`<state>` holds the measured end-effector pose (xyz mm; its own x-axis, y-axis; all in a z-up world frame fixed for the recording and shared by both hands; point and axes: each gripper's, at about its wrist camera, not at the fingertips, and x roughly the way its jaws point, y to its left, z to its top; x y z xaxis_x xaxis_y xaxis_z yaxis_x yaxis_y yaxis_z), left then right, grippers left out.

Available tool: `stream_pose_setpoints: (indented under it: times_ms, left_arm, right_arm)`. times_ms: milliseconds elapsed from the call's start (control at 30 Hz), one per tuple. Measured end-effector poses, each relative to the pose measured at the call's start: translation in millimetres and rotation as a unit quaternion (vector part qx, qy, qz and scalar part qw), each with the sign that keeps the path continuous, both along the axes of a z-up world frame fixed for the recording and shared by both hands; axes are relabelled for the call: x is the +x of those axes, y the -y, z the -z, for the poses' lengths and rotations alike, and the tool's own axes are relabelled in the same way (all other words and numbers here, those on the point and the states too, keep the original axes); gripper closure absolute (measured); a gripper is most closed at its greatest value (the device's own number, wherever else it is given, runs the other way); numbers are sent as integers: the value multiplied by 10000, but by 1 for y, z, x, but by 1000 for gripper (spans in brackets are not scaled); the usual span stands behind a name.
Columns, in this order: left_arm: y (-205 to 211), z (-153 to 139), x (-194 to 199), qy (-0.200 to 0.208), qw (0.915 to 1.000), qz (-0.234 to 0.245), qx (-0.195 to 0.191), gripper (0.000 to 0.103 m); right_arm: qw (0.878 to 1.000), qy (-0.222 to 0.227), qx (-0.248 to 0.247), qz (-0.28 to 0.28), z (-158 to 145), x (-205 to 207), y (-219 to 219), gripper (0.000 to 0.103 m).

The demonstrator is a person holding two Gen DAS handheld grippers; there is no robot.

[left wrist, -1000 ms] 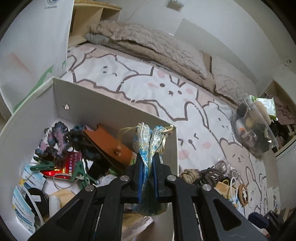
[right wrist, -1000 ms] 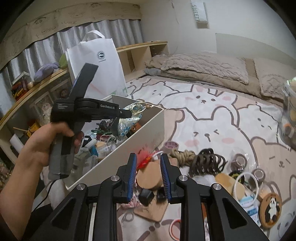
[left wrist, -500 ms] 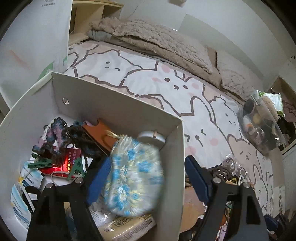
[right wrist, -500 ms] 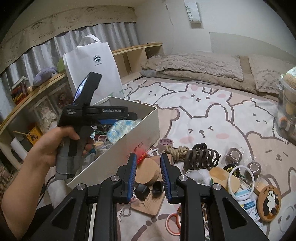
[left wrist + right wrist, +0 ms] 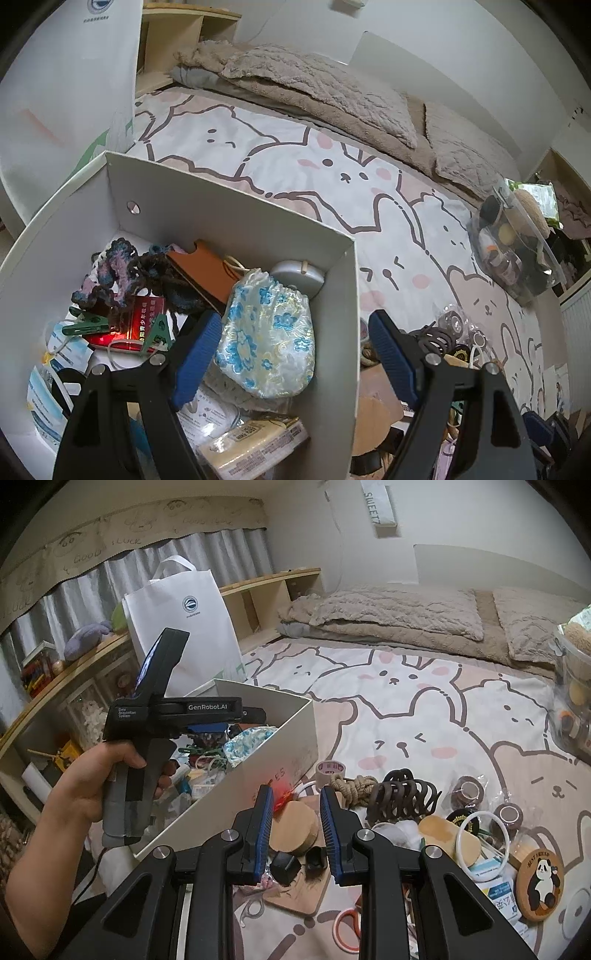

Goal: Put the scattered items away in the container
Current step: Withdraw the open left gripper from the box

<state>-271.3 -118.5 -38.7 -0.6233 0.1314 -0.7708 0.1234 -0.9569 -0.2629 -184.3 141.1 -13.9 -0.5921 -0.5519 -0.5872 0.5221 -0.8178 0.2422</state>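
1. Left wrist view: the left gripper (image 5: pixel 295 350) stands wide, with nothing pressed between its blue pads.
2. The white box (image 5: pixel 229 218) sits on the cartoon-print bedsheet (image 5: pixel 332 177); its near right wall runs up between the two fingers.
3. A blue-flowered pouch (image 5: pixel 267 336) lies inside the box near that wall, just right of the left finger and clear of the right one.
4. Farther in the box lie a brown leather piece (image 5: pixel 201 269), a knitted scrunchie (image 5: pixel 118 266), a red packet (image 5: pixel 138 317) and green clips (image 5: pixel 86 326).
5. Right of the box, dark hair ties (image 5: pixel 434 338) lie on the sheet.
6. Right wrist view: the right gripper (image 5: pixel 296 830) is narrow, as closed as it goes, with nothing held.
7. It hangs over the scattered pile, just right of the box (image 5: pixel 280 760).
8. Beyond its tips lie a round wooden piece (image 5: pixel 295 825), a coil of rope (image 5: pixel 351 784), a brown claw clip (image 5: pixel 400 794) and a tape roll (image 5: pixel 330 768).
9. Farther right lie a white ring (image 5: pixel 480 829) and a panda coaster (image 5: pixel 539 882); orange-handled scissors (image 5: pixel 345 928) lie nearest.
10. On the left, a hand (image 5: pixel 107 771) holds the left gripper (image 5: pixel 221 729) over the box, above the pouch (image 5: pixel 249 740).
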Motion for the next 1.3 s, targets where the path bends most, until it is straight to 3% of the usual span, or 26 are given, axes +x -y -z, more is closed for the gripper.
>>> stream_pose_setpoints:
  times_ms: [700, 733, 800, 833, 967, 1033, 1100, 1300]
  left_arm:
    - [-11, -47, 37, -470, 9974, 145, -519, 21]
    - [-11, -50, 40, -511, 9972, 124, -534, 20]
    - [-11, -55, 46, -581, 9968, 116, -544, 13]
    - [-12, -57, 49, -624, 9965, 130, -549, 13]
    - [-11, -63, 59, -694, 9959, 208, -546, 12]
    - [-10, -65, 64, -721, 9957, 209, -550, 12]
    - [-8, -67, 71, -791, 9952, 150, -550, 1]
    - [-4, -81, 91, -1010, 9938, 103, -451, 0]
  right_arm:
    - [9981, -478, -186, 354, -27, 2, 6, 76]
    - [9977, -522, -188, 390, -28, 3, 5, 70]
    - [9966, -630, -170, 501, -29, 6, 5, 20]
    - [9959, -692, -169, 553, -30, 7, 5, 10]
    - [9945, -785, -173, 667, -33, 10, 4, 8]
    - [9940, -819, -143, 717, -34, 11, 5, 0]
    - [9935, -853, -154, 741, -36, 14, 5, 0]
    - [9925, -919, -152, 786, -42, 22, 7, 0]
